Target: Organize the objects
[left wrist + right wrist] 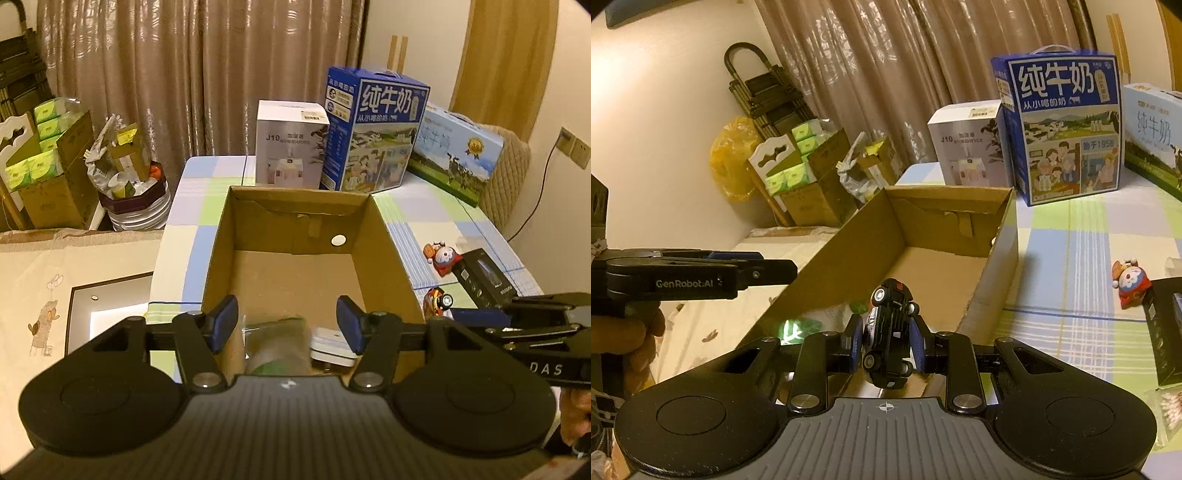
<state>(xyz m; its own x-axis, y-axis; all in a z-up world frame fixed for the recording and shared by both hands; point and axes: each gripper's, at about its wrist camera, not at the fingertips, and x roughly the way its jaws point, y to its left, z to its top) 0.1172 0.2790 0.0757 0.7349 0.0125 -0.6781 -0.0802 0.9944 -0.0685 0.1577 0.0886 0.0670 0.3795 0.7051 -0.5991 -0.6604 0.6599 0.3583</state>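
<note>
A black toy car (890,332) is clamped in the right gripper (886,341), its long axis pointing toward 12 o'clock, where the cardboard box (982,288) is seen. The left gripper (288,323) is held released above the box.

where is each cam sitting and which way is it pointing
Left wrist: sits behind the open left gripper, looking down into the cardboard box; the right gripper enters from the right.
Right wrist: sits behind the right gripper, jaws shut on a black toy car over the box's near end; the left gripper and a hand show at left.
Shared: box, blue milk carton, white box.
</note>
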